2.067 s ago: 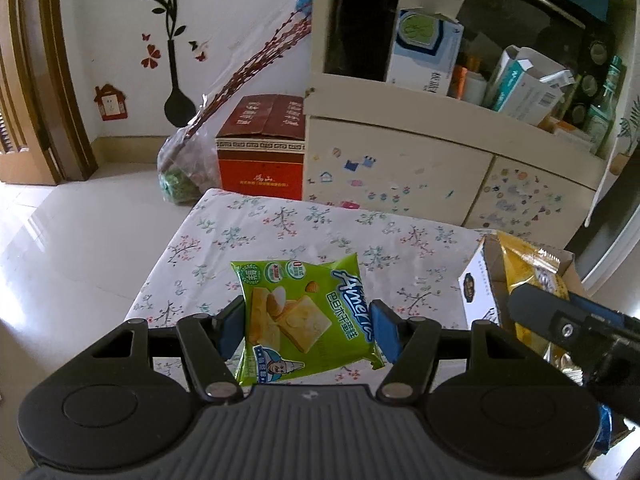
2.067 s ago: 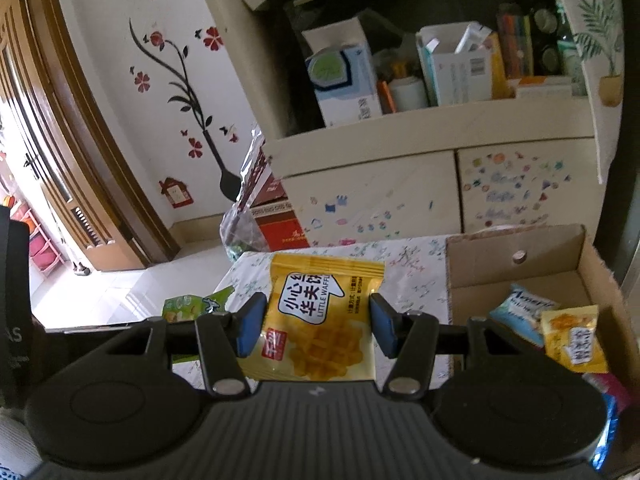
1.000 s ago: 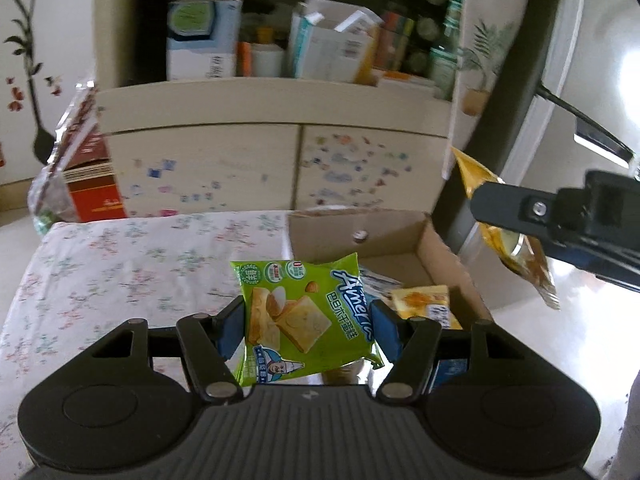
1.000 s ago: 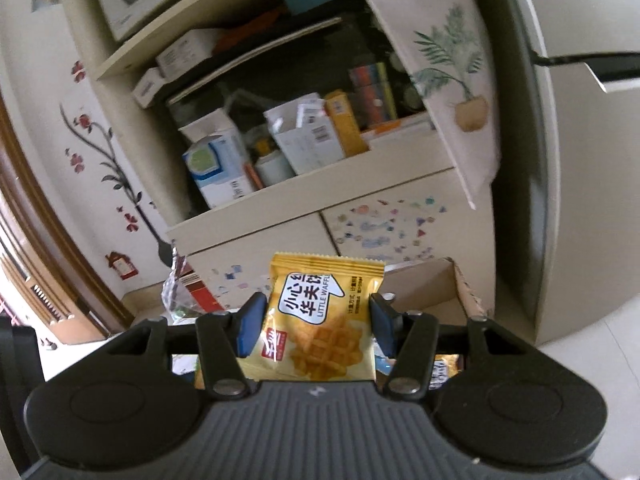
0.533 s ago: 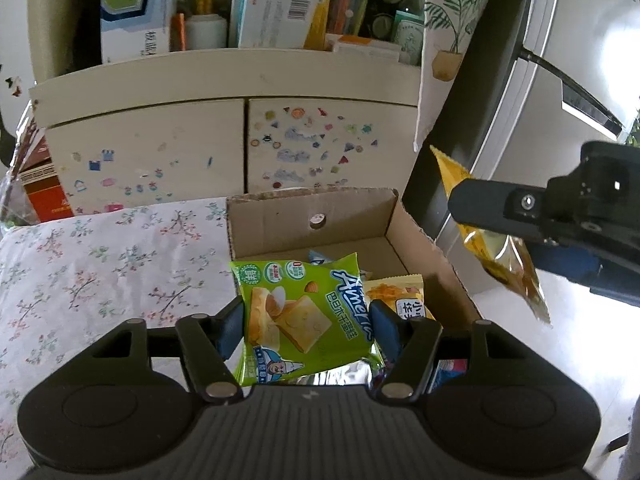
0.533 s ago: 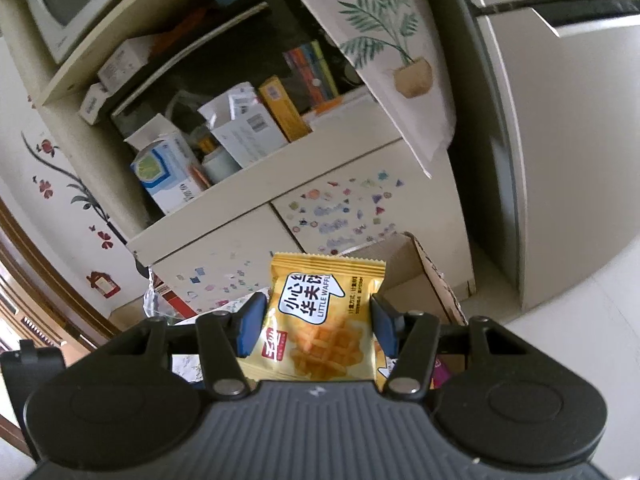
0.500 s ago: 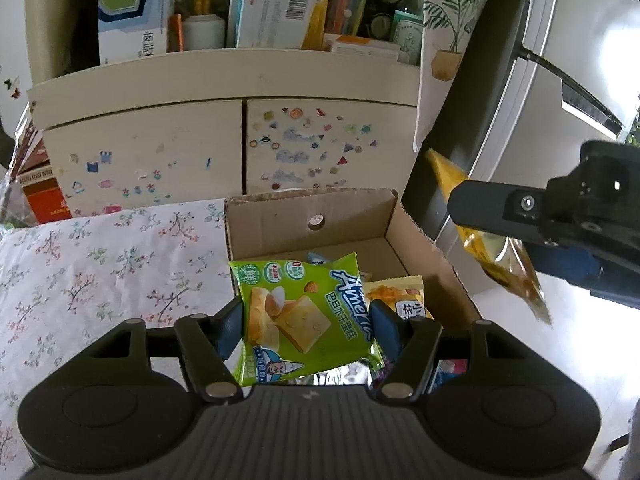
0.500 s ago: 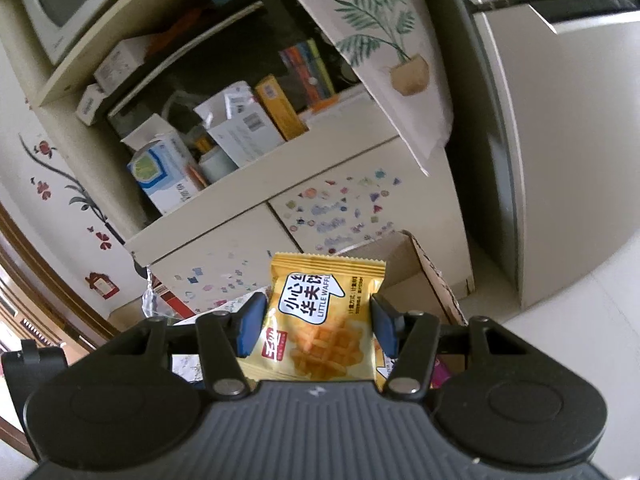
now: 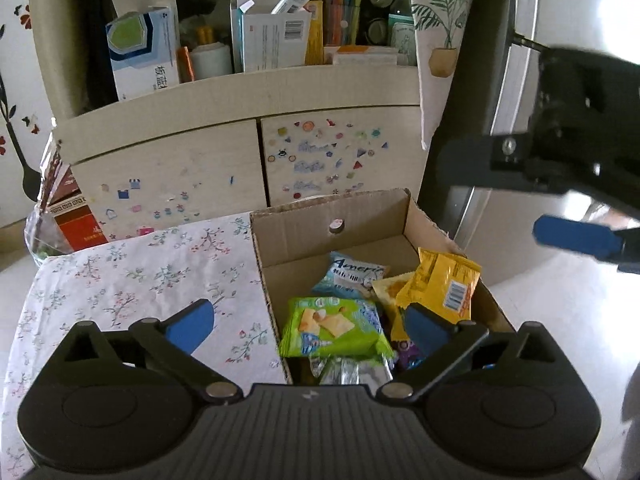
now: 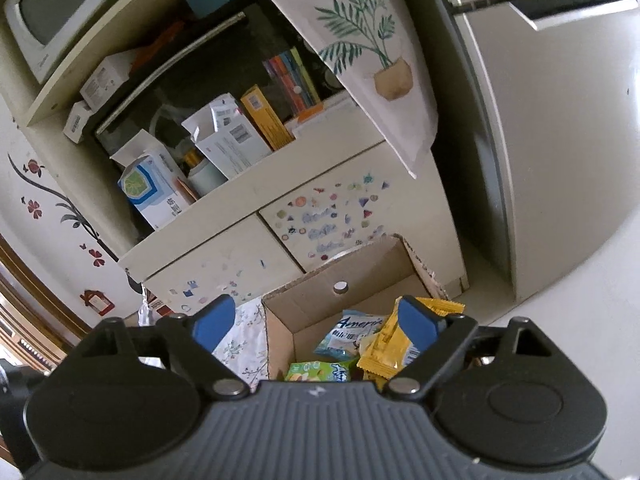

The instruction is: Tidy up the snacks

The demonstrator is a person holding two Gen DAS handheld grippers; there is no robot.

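An open cardboard box (image 9: 344, 212) stands on the right end of a flower-patterned table (image 9: 132, 280). Inside lie a green cracker packet (image 9: 332, 326), a yellow waffle packet (image 9: 440, 280), a pale blue packet (image 9: 352, 276) and more snacks. My left gripper (image 9: 308, 322) is open and empty above the box's near edge. My right gripper (image 10: 316, 322) is open and empty above the box (image 10: 360, 272); it shows in the left wrist view (image 9: 576, 236) at the upper right. The yellow packet (image 10: 384, 344) and green packet (image 10: 316, 372) lie below it.
A cream cabinet (image 9: 240, 152) with stickered doors and a cluttered shelf stands behind the table. A white fridge (image 10: 540, 140) stands to the right. A red carton (image 9: 72, 216) and a plastic bag sit on the floor at the left.
Both grippers have opened. The green packet has dropped from the left gripper and the yellow waffle packet from the right gripper into the box.
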